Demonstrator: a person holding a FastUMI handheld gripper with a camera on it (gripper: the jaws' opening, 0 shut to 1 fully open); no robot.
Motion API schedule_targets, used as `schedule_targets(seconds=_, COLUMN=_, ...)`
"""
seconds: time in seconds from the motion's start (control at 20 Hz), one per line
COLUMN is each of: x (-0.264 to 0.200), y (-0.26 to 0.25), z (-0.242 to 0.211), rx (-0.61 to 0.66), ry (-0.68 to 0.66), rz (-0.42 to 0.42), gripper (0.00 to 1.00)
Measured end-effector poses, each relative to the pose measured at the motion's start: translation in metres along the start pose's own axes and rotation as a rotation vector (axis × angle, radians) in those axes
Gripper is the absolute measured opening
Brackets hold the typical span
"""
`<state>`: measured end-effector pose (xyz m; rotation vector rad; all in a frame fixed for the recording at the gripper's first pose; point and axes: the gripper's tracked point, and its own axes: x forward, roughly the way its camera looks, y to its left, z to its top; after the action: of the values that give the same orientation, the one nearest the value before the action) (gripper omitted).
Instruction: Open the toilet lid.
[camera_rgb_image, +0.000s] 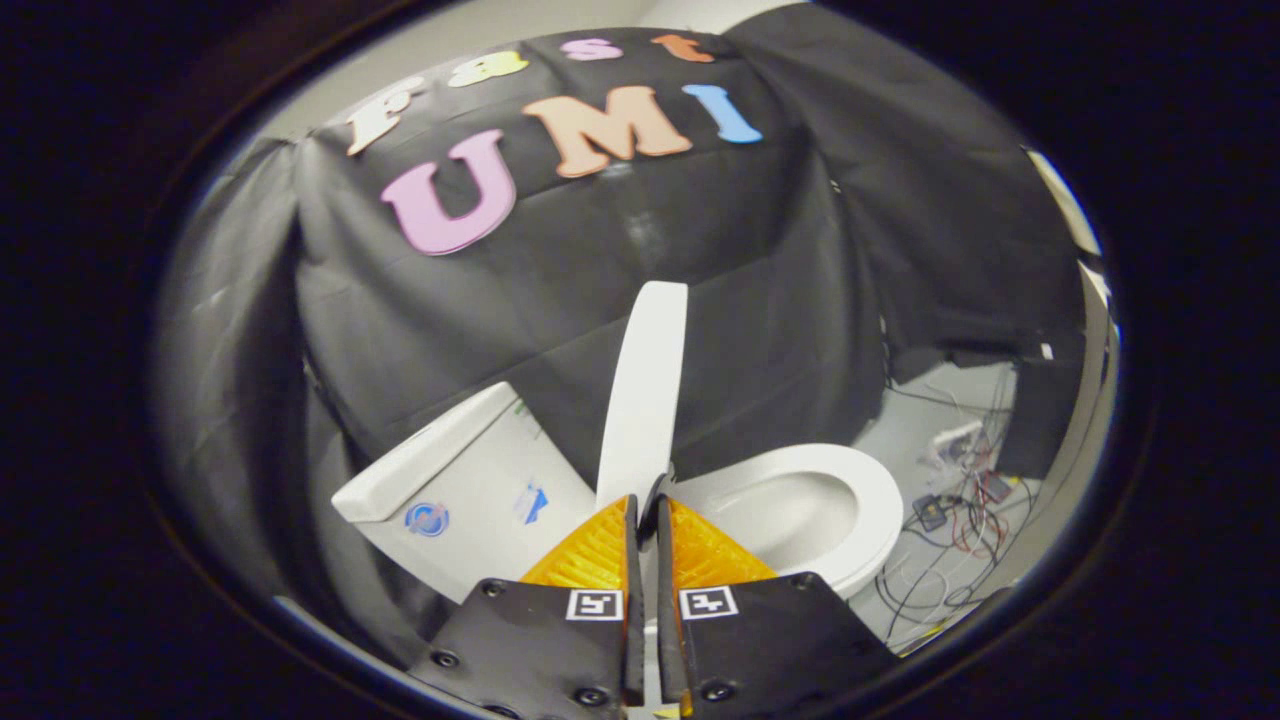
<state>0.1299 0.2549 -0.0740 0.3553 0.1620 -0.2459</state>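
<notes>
The toilet lid (643, 385) stands nearly upright at twelve o'clock from the gripper (646, 503), its near edge clenched between the orange fingers (600, 550), the seat (880, 510) at two o'clock; released short of balance, it could slam down.

White toilet lid (643, 385) raised upright, edge-on, lower edge between fingers

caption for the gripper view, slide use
Gripper shut on the raised lid, with the tank and open seat to either side.
</notes>
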Motion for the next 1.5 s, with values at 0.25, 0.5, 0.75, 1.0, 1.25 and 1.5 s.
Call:
schedule_targets(seconds=0.25, x=0.004, y=0.056, z=0.004, rx=-0.122, ry=-0.001, rz=0.146, gripper=0.11)
schedule_targets(seconds=0.5, x=0.011, y=0.104, z=-0.003, rx=-0.19, ry=0.006, rz=0.272, gripper=0.12)
schedule_targets(seconds=0.75, x=0.017, y=0.142, z=-0.016, rx=-0.232, ry=0.031, rz=0.376, gripper=0.12)
schedule_targets(seconds=1.0, x=0.024, y=0.172, z=-0.029, rx=-0.281, ry=0.071, rz=0.457, gripper=0.13)
schedule_targets(seconds=1.25, x=0.025, y=0.176, z=-0.03, rx=-0.299, ry=0.075, rz=0.487, gripper=0.13)
schedule_targets(seconds=1.5, x=0.019, y=0.181, z=-0.013, rx=-0.325, ry=0.032, rz=0.522, gripper=0.51)
